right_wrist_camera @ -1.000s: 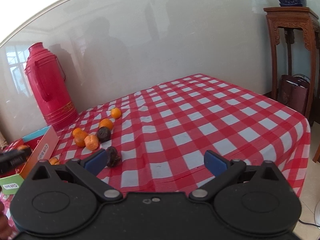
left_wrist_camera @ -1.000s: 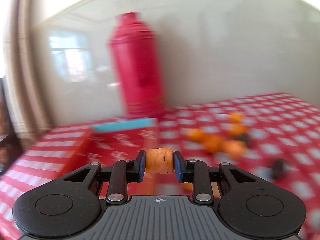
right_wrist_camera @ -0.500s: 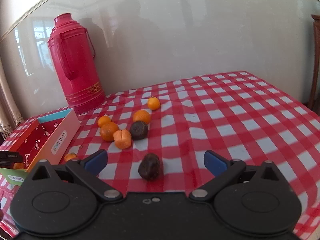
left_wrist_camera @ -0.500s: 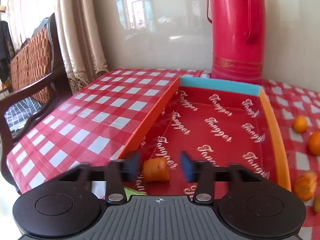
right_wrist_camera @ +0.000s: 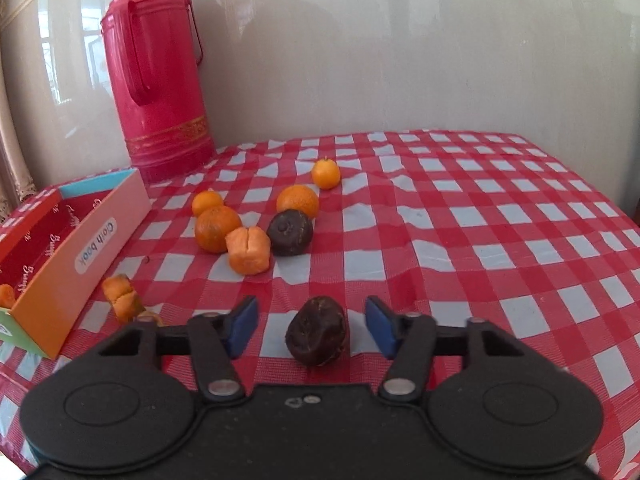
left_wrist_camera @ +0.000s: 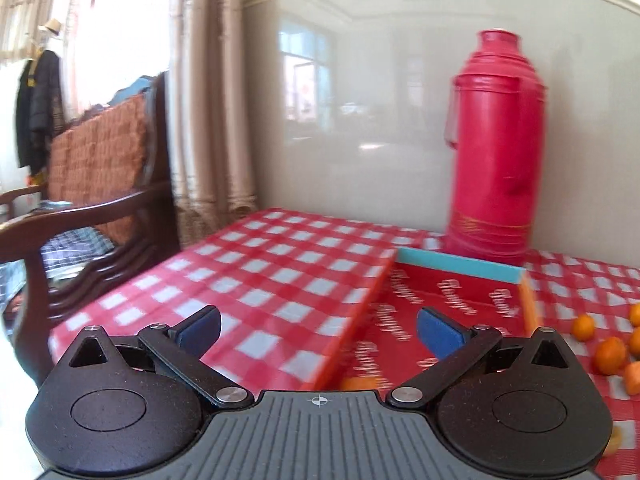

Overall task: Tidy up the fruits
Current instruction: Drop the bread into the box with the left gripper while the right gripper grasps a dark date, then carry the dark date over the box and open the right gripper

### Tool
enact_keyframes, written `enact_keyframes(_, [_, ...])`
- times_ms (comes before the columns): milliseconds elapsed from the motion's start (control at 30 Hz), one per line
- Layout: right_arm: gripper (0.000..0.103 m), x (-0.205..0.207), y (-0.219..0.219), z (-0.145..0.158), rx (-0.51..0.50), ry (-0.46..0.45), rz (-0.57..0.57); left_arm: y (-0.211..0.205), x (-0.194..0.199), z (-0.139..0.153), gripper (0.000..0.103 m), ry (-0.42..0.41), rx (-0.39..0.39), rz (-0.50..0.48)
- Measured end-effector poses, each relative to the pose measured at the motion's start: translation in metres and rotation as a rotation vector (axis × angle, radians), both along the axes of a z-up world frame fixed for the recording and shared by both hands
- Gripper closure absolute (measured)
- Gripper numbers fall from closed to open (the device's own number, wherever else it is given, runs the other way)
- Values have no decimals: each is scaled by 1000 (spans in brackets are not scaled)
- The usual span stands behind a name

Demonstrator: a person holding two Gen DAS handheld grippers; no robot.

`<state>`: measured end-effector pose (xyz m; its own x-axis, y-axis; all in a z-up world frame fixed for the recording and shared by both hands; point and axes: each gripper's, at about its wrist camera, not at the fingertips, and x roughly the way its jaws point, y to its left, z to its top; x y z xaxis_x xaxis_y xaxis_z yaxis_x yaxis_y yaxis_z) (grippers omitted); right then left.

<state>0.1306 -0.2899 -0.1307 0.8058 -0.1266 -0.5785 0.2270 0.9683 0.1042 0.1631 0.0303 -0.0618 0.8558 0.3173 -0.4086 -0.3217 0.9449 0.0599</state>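
Note:
In the left wrist view my left gripper [left_wrist_camera: 318, 328] hangs over the near left corner of the red box [left_wrist_camera: 452, 304]. Its jaws are opening wide with nothing between them. An orange piece [left_wrist_camera: 360, 383] lies in the box just below it. In the right wrist view my right gripper [right_wrist_camera: 311, 326] straddles a dark wrinkled fruit [right_wrist_camera: 316, 334] on the checked cloth. Its jaws are closing, and a gap still shows on each side of the fruit. Beyond lie several oranges [right_wrist_camera: 218, 228], a split orange piece [right_wrist_camera: 248, 254] and a second dark fruit [right_wrist_camera: 290, 232].
A tall red thermos [right_wrist_camera: 156, 76] stands against the wall behind the box [right_wrist_camera: 92, 240]. Another orange piece [right_wrist_camera: 120, 298] lies beside the box's near wall. A wooden chair [left_wrist_camera: 92, 208] and a curtain [left_wrist_camera: 212, 92] stand off the table's left edge.
My left gripper let the orange piece go into the box and opened wide. My right gripper came down and forward over the dark fruit, and its jaws narrowed around it.

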Motion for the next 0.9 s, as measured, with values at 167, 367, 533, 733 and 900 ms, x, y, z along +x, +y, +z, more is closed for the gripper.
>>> enact_keyframes(167, [78,3,2,-6,2,26,-8,34,0,-1,0,12,-43,98])
enact_keyframes(367, [78,-1,31,12,-22,-101,73,65,6,-13,0,48,-109,246])
enact_keyframes(533, [78,9,90,36,-55,-219,275,87,2,-21,0,56,-131,358])
enact_keyframes(733, [78,40,168,33,-108,-208,510,100,2,-30,0,87,-126,392])
enact_keyframes(900, [69,45,201,18,-145,-159,569,104,2,-32,0,88,-122,400])
